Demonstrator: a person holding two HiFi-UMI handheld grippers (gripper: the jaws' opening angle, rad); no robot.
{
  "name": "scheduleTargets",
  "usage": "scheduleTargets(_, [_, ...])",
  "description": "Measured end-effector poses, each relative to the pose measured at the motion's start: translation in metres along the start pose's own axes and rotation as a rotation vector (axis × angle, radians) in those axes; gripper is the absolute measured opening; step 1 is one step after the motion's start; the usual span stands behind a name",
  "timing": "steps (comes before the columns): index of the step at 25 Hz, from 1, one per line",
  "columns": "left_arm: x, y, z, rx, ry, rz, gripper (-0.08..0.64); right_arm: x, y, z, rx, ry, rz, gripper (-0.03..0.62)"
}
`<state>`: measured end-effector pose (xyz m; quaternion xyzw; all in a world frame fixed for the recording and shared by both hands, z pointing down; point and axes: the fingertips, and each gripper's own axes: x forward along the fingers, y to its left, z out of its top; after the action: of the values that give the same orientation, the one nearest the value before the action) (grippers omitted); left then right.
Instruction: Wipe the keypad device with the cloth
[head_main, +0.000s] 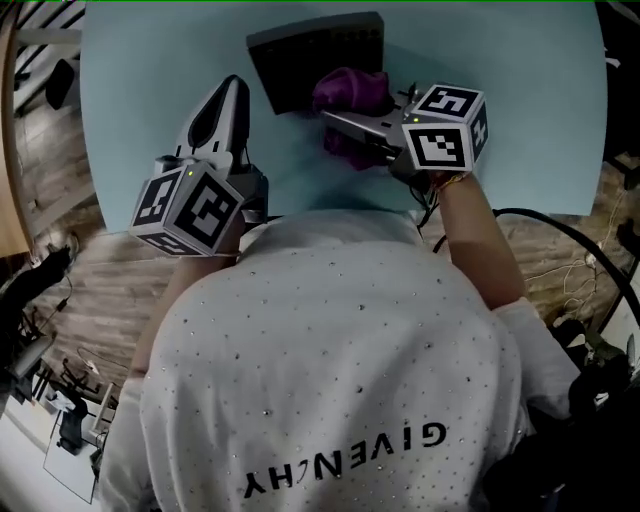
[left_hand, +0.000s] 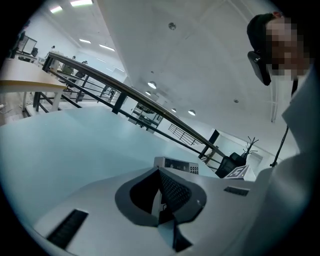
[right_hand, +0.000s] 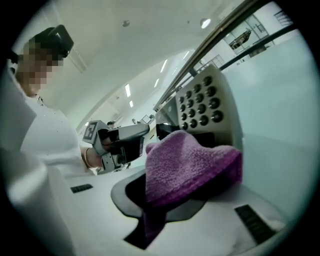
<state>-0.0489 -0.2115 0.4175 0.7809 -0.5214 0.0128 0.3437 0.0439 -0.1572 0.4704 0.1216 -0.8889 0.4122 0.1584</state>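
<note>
The dark keypad device (head_main: 318, 55) lies at the far middle of the light blue table (head_main: 520, 110). My right gripper (head_main: 338, 125) is shut on a purple cloth (head_main: 350, 92), which rests against the device's near right corner. In the right gripper view the cloth (right_hand: 192, 160) bulges out of the right gripper (right_hand: 185, 177), just in front of the keypad's round buttons (right_hand: 202, 107). My left gripper (head_main: 233, 88) is shut and holds nothing, a little left of the device. In the left gripper view the left gripper (left_hand: 160, 176) points toward the device (left_hand: 177, 164).
The table's near edge runs just ahead of my white shirt (head_main: 330, 330). Wooden floor (head_main: 60, 160) shows at the left, and black cables (head_main: 570, 240) trail at the right. A railing (left_hand: 125, 95) runs behind the table.
</note>
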Motion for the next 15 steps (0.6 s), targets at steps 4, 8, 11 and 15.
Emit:
scheduleTargets(4, [0.003, -0.014, 0.024, 0.033, -0.004, -0.081, 0.000, -0.031, -0.015, 0.002, 0.059, -0.072, -0.126, 0.041])
scheduleTargets(8, [-0.002, -0.005, 0.045, 0.029, -0.008, -0.130, 0.000, -0.041, -0.021, 0.010, 0.077, -0.114, -0.266, 0.040])
scheduleTargets(11, [-0.007, -0.001, 0.056, 0.034, -0.017, -0.159, 0.000, -0.049, -0.023, 0.014, 0.074, -0.133, -0.348, 0.041])
scheduleTargets(15, [-0.023, 0.006, 0.079, 0.060, -0.117, -0.164, 0.000, -0.053, -0.013, 0.021, 0.171, -0.155, -0.352, 0.040])
